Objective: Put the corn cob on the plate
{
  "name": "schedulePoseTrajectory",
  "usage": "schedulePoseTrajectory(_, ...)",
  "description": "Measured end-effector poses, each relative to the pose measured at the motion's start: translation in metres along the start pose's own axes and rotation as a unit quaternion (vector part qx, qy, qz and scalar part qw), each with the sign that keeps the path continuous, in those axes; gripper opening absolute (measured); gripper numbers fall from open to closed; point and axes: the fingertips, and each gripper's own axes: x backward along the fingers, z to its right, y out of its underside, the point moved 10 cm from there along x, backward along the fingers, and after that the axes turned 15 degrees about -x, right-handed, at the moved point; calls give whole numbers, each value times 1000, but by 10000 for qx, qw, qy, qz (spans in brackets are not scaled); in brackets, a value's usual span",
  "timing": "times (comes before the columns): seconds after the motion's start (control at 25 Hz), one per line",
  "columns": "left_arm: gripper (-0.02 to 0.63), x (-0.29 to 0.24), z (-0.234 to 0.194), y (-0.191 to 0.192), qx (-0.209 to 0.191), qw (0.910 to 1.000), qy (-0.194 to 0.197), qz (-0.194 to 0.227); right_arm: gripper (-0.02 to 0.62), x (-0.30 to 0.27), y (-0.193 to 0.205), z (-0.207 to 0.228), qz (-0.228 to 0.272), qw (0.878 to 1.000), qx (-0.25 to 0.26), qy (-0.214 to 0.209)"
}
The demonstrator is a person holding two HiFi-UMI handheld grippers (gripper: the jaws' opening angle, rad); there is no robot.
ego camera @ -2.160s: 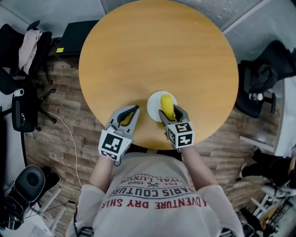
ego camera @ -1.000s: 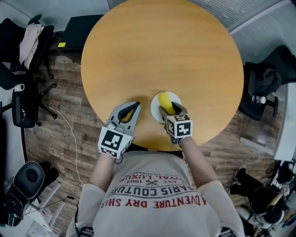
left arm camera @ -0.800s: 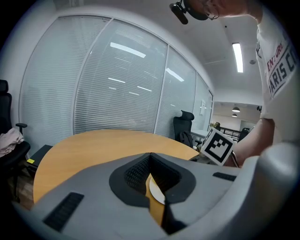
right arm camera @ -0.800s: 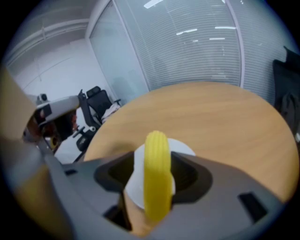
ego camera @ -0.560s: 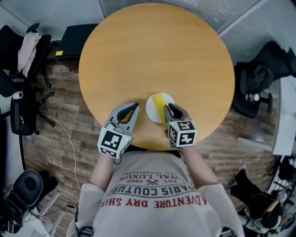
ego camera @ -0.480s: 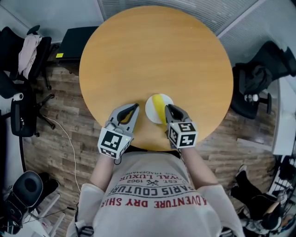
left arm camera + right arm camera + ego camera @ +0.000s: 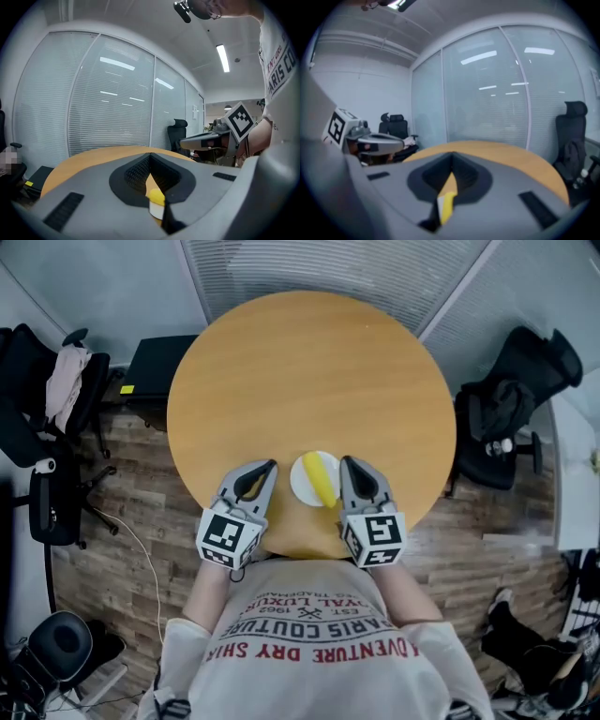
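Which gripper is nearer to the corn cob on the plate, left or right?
Right. In the head view the right gripper sits just beside the corn cob, over the plate's rim. The left gripper lies beyond the plate's opposite edge.

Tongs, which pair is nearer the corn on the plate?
The right tongs: they sit beside the corn, while the left tongs are across the plate.

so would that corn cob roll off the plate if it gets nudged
Probably rolls easily: the corn cob looks round and lies across a small white plate, one end about at the rim. A sideways push could send it onto the table. It looks stiff, so it should keep its shape.
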Motion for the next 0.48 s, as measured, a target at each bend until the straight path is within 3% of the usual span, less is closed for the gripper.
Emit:
schedulePoseTrajectory(0.16,34,3,0,-15,-170,9997,28,145,29,10,-9,-5,304,9989,316,-149)
schedulePoseTrajectory(0.48,34,7,-12,-33,-343,9987,-194,333,28,18,-18,1,425,9988,202,-154)
